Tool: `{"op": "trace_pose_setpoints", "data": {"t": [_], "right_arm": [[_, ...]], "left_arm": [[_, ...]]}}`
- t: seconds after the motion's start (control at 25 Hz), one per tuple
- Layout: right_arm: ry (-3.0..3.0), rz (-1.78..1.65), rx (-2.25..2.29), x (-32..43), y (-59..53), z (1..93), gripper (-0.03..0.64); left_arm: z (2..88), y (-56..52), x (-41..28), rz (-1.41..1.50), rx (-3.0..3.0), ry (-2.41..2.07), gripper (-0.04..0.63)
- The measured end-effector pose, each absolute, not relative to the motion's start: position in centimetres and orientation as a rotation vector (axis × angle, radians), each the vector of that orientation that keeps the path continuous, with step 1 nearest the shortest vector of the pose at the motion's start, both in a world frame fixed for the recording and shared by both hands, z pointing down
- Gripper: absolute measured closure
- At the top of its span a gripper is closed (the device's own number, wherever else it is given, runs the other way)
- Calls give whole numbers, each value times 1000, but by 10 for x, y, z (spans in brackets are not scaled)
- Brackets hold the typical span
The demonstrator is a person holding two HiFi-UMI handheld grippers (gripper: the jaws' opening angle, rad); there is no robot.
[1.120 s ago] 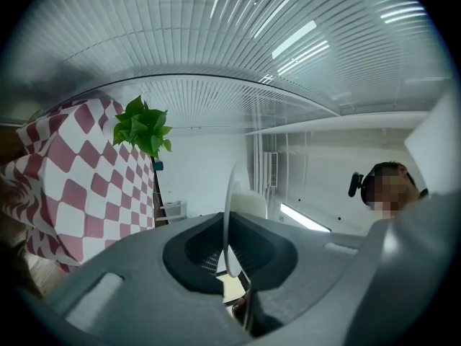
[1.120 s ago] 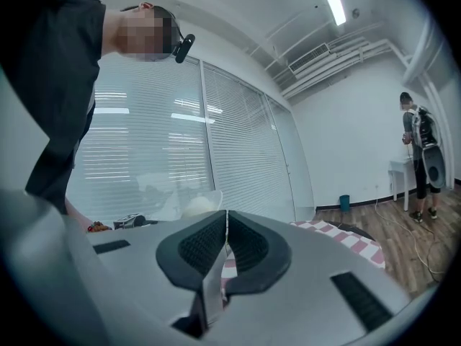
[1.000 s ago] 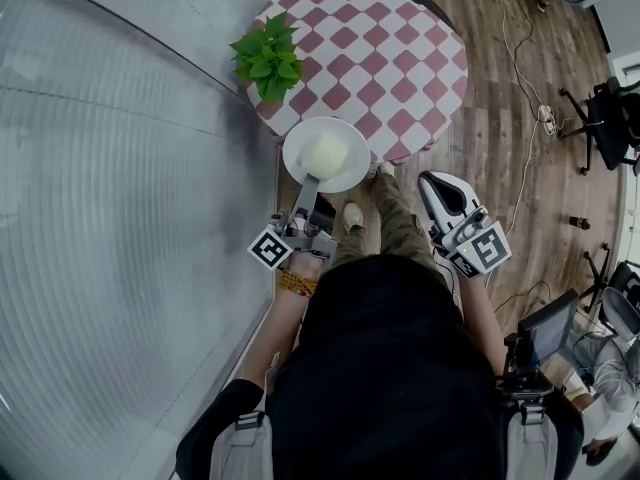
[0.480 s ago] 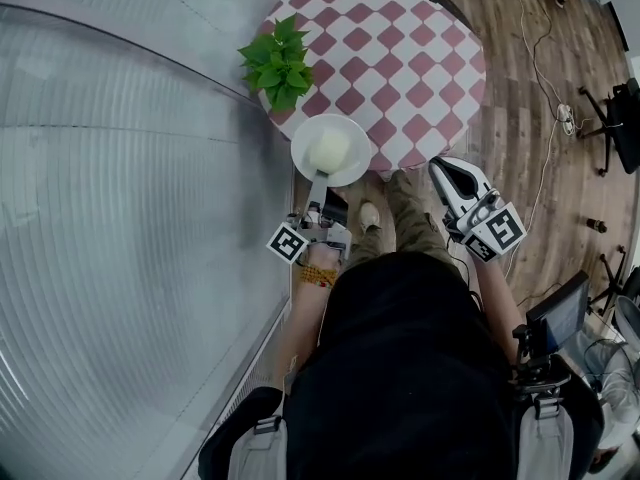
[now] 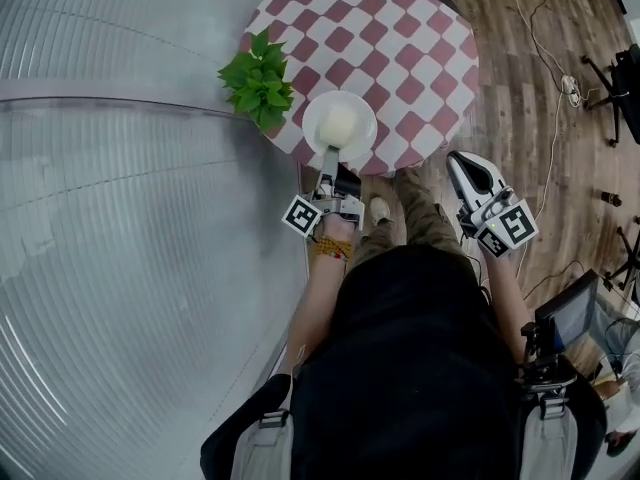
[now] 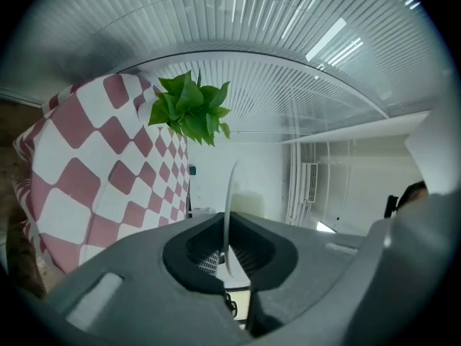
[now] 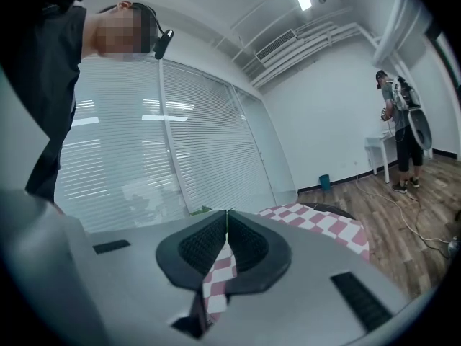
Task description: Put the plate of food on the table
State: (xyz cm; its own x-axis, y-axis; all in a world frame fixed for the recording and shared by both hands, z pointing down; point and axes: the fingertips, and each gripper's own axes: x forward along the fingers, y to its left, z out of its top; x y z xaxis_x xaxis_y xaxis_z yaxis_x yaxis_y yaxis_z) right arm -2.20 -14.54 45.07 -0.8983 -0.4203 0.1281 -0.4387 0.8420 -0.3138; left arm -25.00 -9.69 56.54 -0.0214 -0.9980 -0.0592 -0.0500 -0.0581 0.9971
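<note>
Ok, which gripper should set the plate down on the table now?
Left. The left gripper is clamped on the rim of the plate, which is over the near edge of the checkered table. The right gripper is shut on nothing, off the table beside the person's leg.

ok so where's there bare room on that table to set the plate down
The checkered table is bare across its middle, far side and right side, everything beyond the plate. It is crowded only at the near-left edge, where the plant sits close beside the plate held in the left gripper.
</note>
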Motion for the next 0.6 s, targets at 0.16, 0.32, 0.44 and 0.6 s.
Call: {"op": "trace_pose_setpoints", "data": {"t": [0.16,0.32,0.44,0.6], "right_arm": [[-2941,522,724,-13,-175,448,603],[-2946,534,790,-8,-207,449,603],[-2949,543,812,-8,-232,449,603],[-2940,551,834,-12,-284,447,603]], "left_arm": [[557,-147,-259,-1230,1322,-1229,580],[551,-203,-275,-1187,1388,-1237,580],[563,-241,-293,-1156,1363,-1276,580],[586,-303,-320,-1134,1271,-1322,580]]}}
